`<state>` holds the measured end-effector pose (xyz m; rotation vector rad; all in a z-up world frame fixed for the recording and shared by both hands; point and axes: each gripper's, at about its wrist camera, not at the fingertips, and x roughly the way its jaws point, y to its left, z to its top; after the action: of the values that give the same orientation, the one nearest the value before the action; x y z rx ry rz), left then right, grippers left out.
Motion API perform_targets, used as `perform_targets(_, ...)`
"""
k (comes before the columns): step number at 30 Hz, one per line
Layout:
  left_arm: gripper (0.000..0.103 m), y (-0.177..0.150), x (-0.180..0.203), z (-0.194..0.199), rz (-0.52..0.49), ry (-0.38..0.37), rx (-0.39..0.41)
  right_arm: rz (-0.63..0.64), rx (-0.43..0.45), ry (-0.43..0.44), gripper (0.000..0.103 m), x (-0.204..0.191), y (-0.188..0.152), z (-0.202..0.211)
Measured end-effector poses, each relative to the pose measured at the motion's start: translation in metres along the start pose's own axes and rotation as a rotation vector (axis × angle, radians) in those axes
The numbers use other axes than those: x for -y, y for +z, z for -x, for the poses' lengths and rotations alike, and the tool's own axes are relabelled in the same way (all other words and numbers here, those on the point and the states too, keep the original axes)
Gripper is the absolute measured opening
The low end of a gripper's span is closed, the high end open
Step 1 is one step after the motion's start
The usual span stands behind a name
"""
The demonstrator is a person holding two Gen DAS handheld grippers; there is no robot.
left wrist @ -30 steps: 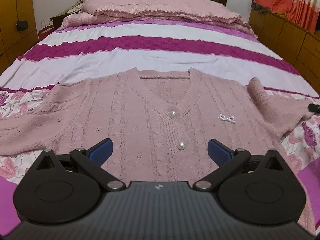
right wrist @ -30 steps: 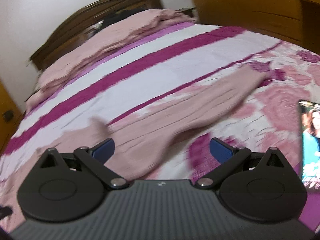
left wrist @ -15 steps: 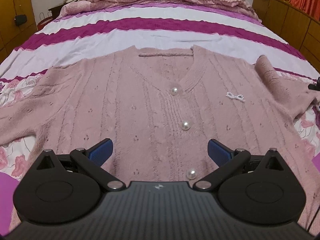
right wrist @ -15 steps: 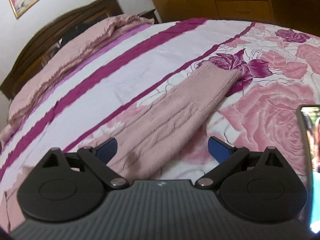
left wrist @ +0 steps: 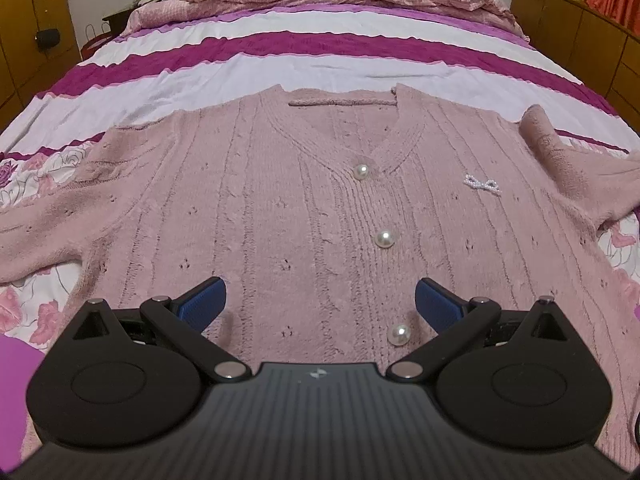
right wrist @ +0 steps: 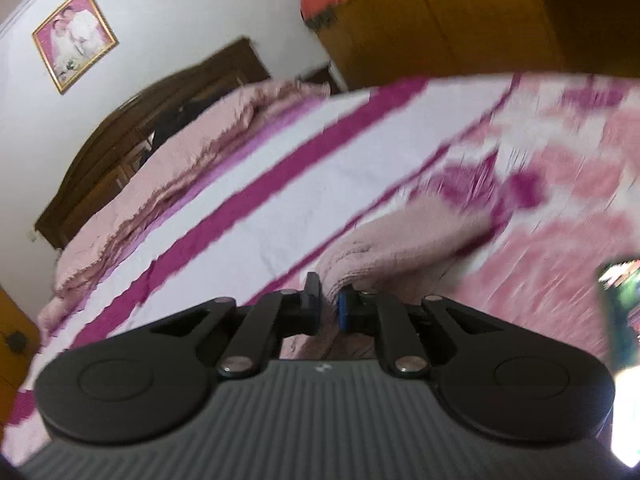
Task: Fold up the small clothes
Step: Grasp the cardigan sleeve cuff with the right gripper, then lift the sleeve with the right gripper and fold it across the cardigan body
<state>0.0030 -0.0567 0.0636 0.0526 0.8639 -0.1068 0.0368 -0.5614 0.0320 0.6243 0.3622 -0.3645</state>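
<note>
Cardigan (left wrist: 304, 216) lies flat, buttoned, on the bed (left wrist: 320, 64). My right gripper (right wrist: 329, 307) pinches its sleeve (right wrist: 392, 244); my left gripper (left wrist: 320, 304) hovers wide over the hem. I should carry the sleeve across the chest low and smooth, avoiding bunching.

My right hand-held gripper (right wrist: 329, 307), wide open half a second ago, is now pinched on the cardigan's sleeve (right wrist: 384, 248), and its view has gone blurred. My left hand-held gripper (left wrist: 320, 304) has crept forward over the cardigan (left wrist: 280, 208), so a third pearl button (left wrist: 399, 334) now shows between its open fingers.
</note>
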Motion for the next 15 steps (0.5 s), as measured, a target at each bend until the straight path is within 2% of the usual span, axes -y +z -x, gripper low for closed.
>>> perform_targets(5,0.103,-0.003,-0.004,0.004,0.015,-0.013,0.009,-0.007,0.096,-0.052,0.011,0.005,0.022,0.034)
perform_targets(11,0.103,-0.007,-0.011,0.011,0.030,-0.018,0.017,0.037,0.104,-0.088,0.011,-0.001,0.026,0.054)
perform_targets(15,0.103,-0.009,-0.016,0.018,0.031,-0.010,0.027,0.056,0.103,-0.042,0.012,-0.022,0.022,0.070)
